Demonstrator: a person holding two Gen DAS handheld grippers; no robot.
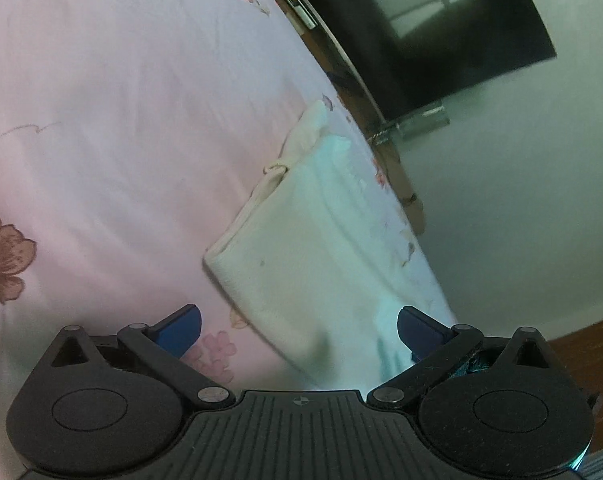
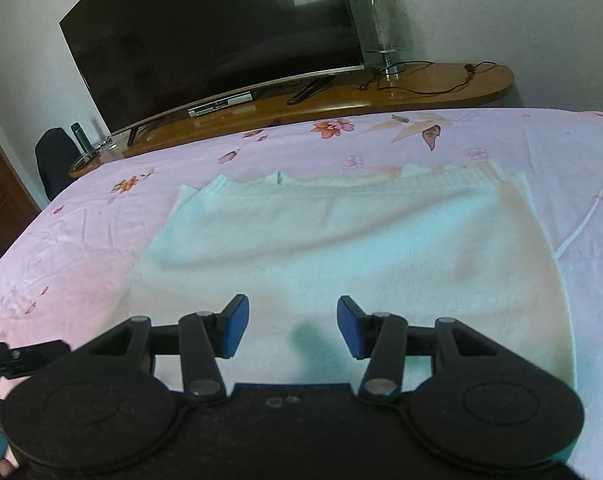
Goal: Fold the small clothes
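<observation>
The right hand-held gripper (image 2: 293,328) hovers with blue pads spread and empty over the near part of a pale garment (image 2: 341,240), which lies folded flat on the pink floral bed (image 2: 81,240). The left hand-held gripper (image 1: 299,330) is likewise spread wide and empty, the garment (image 1: 301,240) just ahead of it near the bed (image 1: 121,120) edge. Beyond stands a TV (image 2: 205,28) on a wooden surface (image 2: 441,84).
</observation>
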